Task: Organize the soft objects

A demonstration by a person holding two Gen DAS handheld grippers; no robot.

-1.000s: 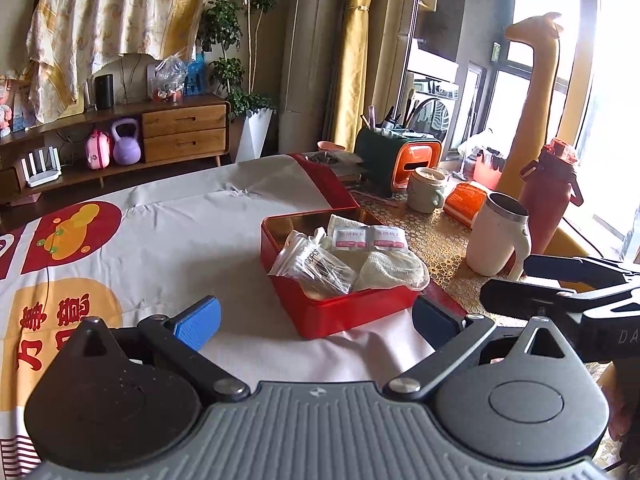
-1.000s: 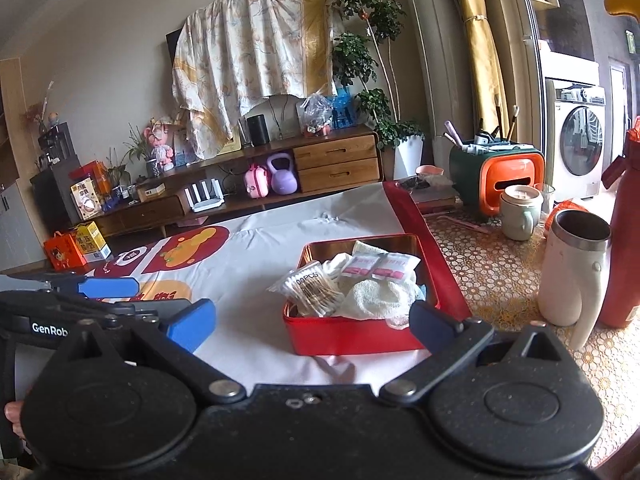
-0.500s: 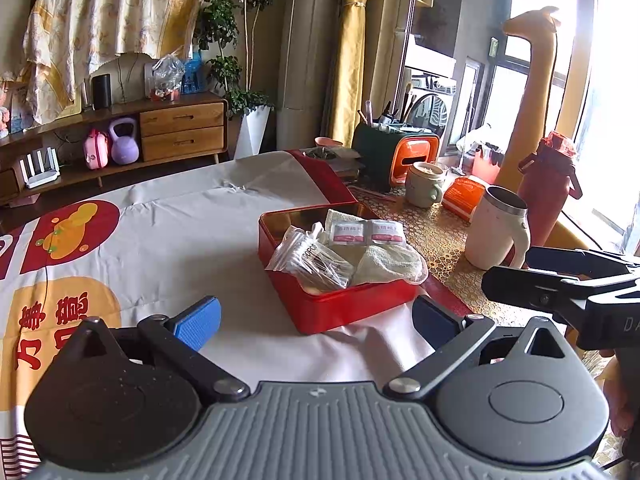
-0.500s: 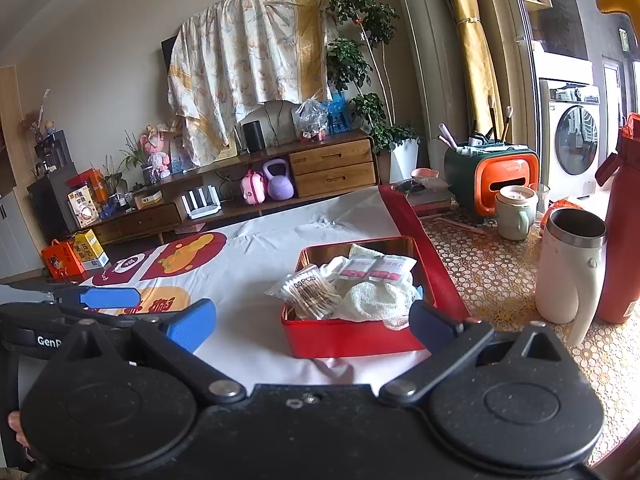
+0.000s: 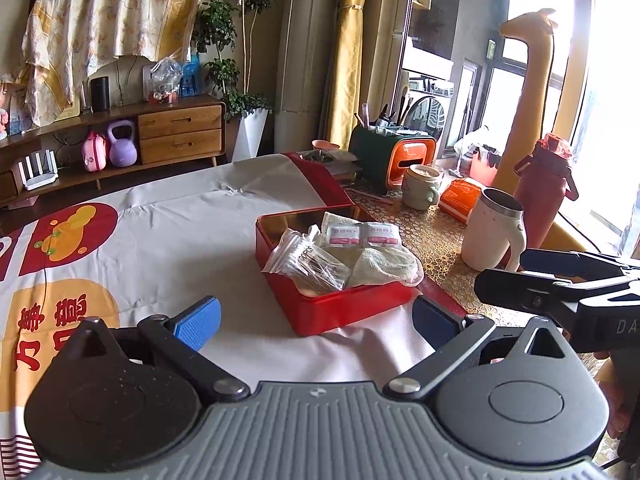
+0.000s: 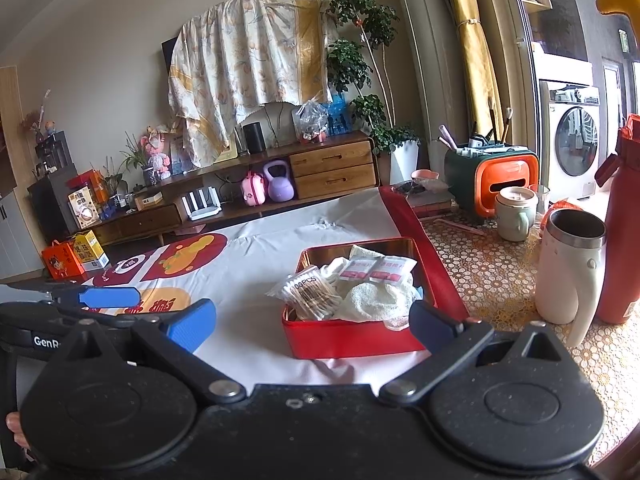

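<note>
An open red tin (image 5: 340, 312) (image 6: 352, 338) stands on the white printed cloth. Inside it lie a clear bag of cotton swabs (image 5: 306, 266) (image 6: 308, 292), two white sachets with pink labels (image 5: 362, 236) (image 6: 376, 270) and a pale folded cloth (image 5: 380, 266) (image 6: 372, 300). My left gripper (image 5: 316, 318) is open, held back from the tin's near side with nothing between its blue pads. My right gripper (image 6: 312, 322) is open too, just short of the tin and empty. Each gripper shows at the edge of the other's view.
To the right of the tin stand a white steel-lined mug (image 5: 494, 234) (image 6: 570, 268), a red bottle (image 5: 540, 188) (image 6: 622, 232), a pale lidded cup (image 5: 420, 188) (image 6: 516, 214) and a green-and-orange organiser (image 5: 394, 154) (image 6: 492, 178). The patterned table surface (image 6: 492, 276) ends near these.
Both grippers have drawn back and risen slightly, so the tin sits a little farther off in each view. Nothing was picked up or let go.
</note>
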